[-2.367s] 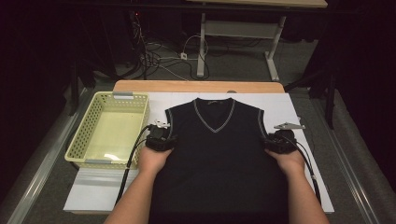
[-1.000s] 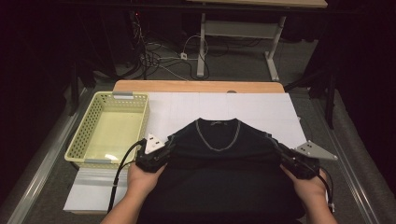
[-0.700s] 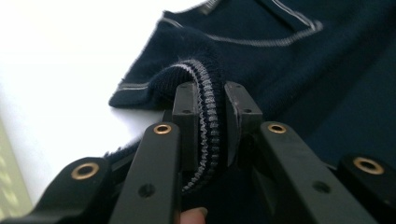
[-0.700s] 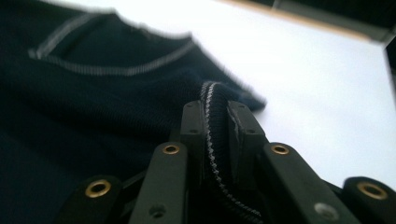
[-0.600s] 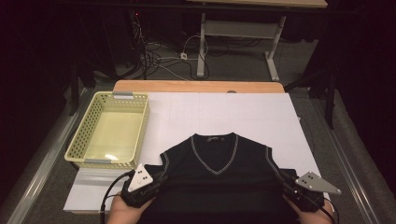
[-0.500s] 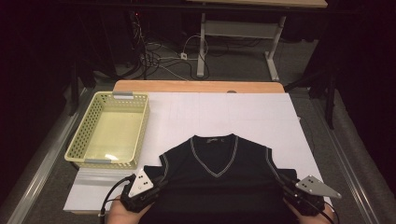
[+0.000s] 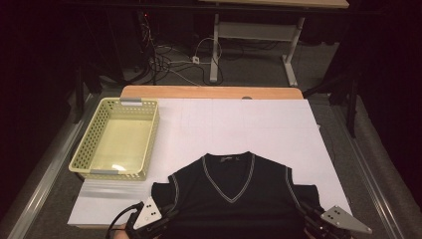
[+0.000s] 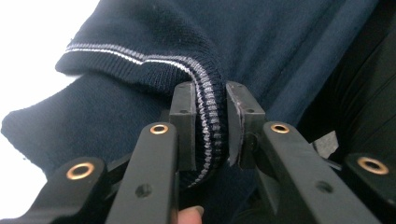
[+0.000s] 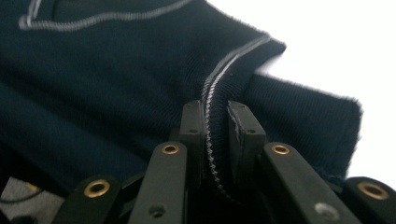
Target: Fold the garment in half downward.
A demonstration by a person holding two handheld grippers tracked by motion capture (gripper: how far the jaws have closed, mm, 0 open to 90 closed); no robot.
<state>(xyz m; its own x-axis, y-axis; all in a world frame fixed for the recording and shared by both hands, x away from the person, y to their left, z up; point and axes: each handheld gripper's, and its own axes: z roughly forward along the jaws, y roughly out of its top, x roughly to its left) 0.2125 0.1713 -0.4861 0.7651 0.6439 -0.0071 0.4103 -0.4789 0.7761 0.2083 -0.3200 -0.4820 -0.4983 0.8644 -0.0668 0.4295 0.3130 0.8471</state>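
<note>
A dark navy knit vest (image 7: 234, 199) with grey-striped trim lies folded at the near edge of the white table sheet (image 7: 239, 124), V-neck facing up. My left gripper (image 7: 166, 219) sits at its left armhole, and its pads (image 8: 184, 116) pinch the striped armhole edge (image 8: 210, 121). My right gripper (image 7: 311, 221) is at the right armhole; its pads (image 9: 243, 128) clamp the striped edge (image 9: 217, 140) of the vest (image 9: 107, 84) there. A doubled layer of the vest (image 8: 84, 126) lies under each held edge.
A yellow perforated basket (image 7: 119, 139) stands empty at the left of the sheet. A wooden table edge (image 7: 214, 92) runs along the far side. Beyond it are cables (image 7: 169, 55) on the floor and a desk frame (image 7: 254, 35).
Both grippers have pulled the vest toward the near edge and lowered it. The top part has folded over, so the V-neck now lies close to the near side.
</note>
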